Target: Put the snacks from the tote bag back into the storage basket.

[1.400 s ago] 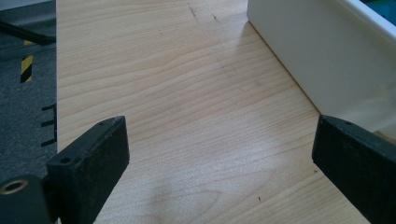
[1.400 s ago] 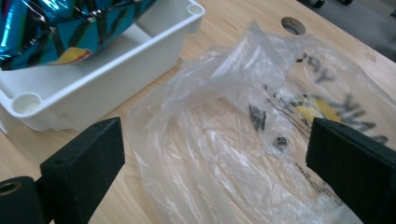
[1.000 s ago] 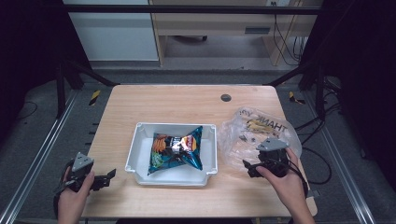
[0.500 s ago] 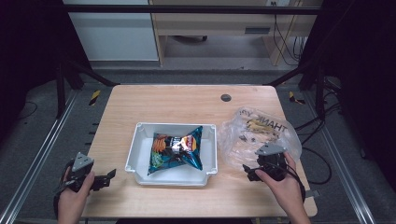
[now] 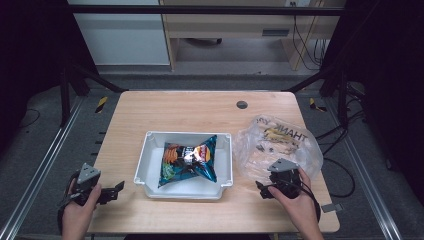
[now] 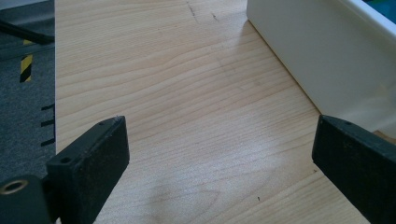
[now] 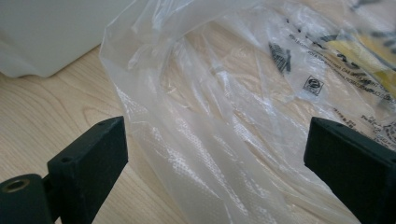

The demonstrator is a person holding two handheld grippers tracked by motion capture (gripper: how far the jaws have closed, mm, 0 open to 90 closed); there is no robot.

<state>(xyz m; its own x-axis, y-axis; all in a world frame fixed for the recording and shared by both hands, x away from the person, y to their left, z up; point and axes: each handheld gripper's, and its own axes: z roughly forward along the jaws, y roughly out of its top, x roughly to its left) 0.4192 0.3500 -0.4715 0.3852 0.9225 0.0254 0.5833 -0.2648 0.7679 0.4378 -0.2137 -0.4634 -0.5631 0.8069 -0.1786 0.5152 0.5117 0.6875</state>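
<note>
Crinkled clear plastic bag with black and yellow print lies on the right side of a pale wooden counter, just beside a white rectangular plastic tray. Inside the tray rests a shiny blue and orange snack packet, lying flat and slightly askew. At the near edge of the clear bag, the right gripper, a black two-jaw tool held in a person's hand, sits low over the counter with its jaws spread wide. In the right gripper view the thin, wrinkled film of the bag bulges up between the two open jaws, with a rounded corner of the white tray off to the upper left; whether the jaws touch the film cannot be told. On the left side of the counter, near its front corner and apart from the tray, the left gripper is held in the other hand. Its jaws are also spread wide, with bare wood grain between them in the left gripper view and the tray's plain white wall rising at the upper right.
</note>
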